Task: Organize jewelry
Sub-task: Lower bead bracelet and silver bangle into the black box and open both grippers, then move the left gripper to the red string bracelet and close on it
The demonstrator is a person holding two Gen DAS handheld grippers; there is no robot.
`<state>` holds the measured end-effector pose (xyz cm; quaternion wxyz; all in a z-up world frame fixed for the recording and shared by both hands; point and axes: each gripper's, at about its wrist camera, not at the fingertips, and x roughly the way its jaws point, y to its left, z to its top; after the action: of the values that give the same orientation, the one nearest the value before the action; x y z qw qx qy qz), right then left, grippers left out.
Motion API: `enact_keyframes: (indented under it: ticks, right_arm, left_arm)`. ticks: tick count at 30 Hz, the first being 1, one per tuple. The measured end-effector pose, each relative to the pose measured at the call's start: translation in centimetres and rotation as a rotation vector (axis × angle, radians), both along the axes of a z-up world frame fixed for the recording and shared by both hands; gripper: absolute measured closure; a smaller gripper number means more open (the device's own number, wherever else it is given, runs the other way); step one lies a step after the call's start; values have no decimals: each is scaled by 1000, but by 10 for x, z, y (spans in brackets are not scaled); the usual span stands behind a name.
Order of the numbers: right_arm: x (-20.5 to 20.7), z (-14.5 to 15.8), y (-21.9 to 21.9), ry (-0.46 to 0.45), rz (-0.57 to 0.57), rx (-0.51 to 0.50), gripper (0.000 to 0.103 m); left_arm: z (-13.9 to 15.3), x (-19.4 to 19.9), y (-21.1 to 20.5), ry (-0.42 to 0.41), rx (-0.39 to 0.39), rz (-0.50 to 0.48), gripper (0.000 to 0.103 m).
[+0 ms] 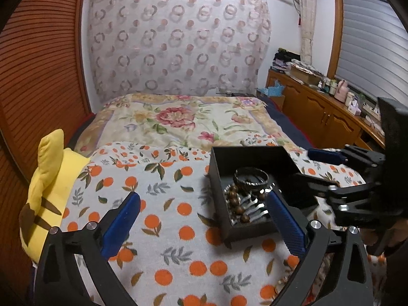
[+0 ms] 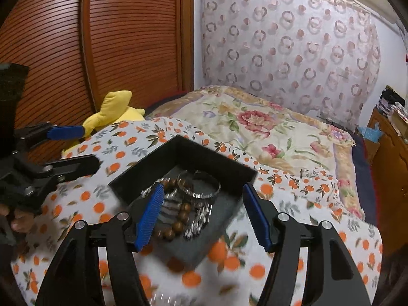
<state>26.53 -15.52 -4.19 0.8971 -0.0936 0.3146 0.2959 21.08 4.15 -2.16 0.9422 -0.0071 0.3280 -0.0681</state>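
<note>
A black open box sits on the orange-print cloth on the bed; it also shows in the right wrist view. Inside lie a silver bangle, a brown bead bracelet and silver chain pieces. The right wrist view shows the bangle, the beads and a chain. My left gripper is open and empty, left of and in front of the box. My right gripper is open and empty, hovering over the box's near side. A small jewelry piece lies on the cloth near my left gripper's right finger.
A yellow plush toy lies at the bed's left edge by the wooden slatted wardrobe. A floral quilt covers the far bed. A wooden cabinet with clutter stands at right.
</note>
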Motion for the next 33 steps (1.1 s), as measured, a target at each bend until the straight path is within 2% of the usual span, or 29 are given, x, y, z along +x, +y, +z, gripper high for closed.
enact_keyframes:
  ticks: [13,28,31,33]
  right_arm:
    - [-86,-25,-71,96,-47,13,36]
    - [-131,-54,-82,149,-71,16,36]
    - [-136,-54,-82,150,-72,26,36]
    - [-138,-54,-83,156,-75,35,36]
  left_arm:
    - [-36,-55,-27,114,18,-90,8]
    - [-62,-102,-61,162,24,-196,8]
    - [-63,-106,-67,166,8,-220,18]
    - [-64,-107,-72,174,9,-235,32]
